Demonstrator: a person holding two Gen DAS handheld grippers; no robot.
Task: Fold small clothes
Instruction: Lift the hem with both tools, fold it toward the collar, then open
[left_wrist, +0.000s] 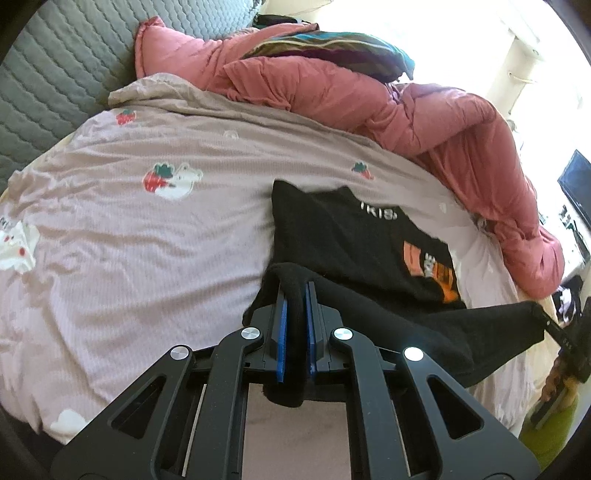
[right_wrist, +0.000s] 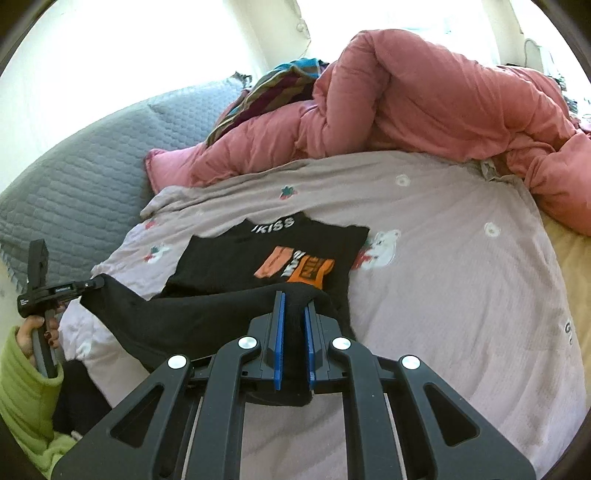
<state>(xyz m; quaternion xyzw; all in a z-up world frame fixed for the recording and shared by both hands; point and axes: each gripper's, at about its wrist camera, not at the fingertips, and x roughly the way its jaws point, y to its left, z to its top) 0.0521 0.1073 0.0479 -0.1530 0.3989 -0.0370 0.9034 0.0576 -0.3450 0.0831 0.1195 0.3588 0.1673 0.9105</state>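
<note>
Now both hand-held grippers, L (left_wrist: 295, 295) & R (right_wrist: 295, 306), clamped on black shirt (left_wrist: 351, 236) hem, lifted above bedsheet (left_wrist: 147, 240).

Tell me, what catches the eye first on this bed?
A black shirt with an orange print lies in the middle of the pale pink bedspread, its near edge lifted off the bed. The left tongs and the right tongs each pinch a corner of that raised edge. Behind, a rumpled pink quilt is heaped along the far side of the bed.
</note>
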